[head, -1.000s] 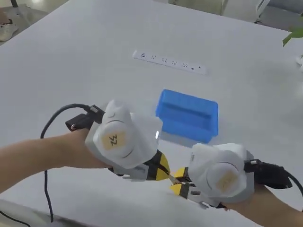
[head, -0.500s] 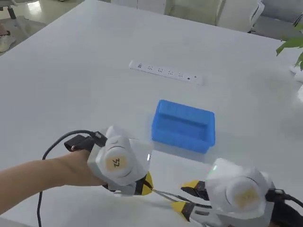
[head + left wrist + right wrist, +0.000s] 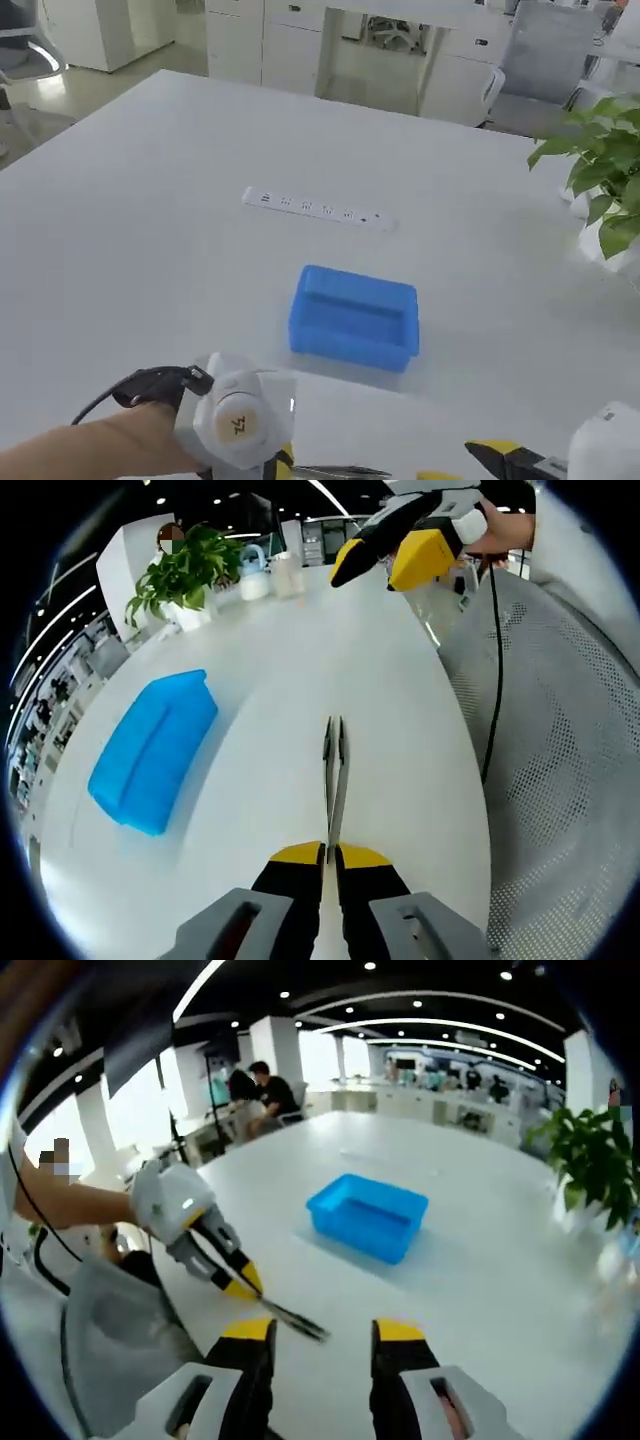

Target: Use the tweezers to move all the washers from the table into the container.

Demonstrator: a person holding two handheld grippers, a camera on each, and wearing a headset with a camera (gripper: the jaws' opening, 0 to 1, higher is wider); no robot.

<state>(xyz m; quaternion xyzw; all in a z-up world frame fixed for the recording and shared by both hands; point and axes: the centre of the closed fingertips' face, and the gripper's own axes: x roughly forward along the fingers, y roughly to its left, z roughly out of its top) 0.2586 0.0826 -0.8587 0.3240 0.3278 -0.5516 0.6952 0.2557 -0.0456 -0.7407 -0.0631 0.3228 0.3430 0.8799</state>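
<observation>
The container (image 3: 354, 318) sits on the worktop (image 3: 150, 230), power strip (image 3: 318, 209) behind it, tweezers (image 3: 345, 470) nearer, a plant (image 3: 600, 170) probably at far right.

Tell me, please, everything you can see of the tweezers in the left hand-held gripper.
The tweezers are slim, grey and metallic-looking: two straight arms close together with a narrow slit between them, tapering to a point. Their rear end is clamped between the yellow-tipped jaws of the left hand-held gripper, and they stick straight out along it over the white table. Nothing shows between the tips. Whether the tips touch the table cannot be told.
</observation>
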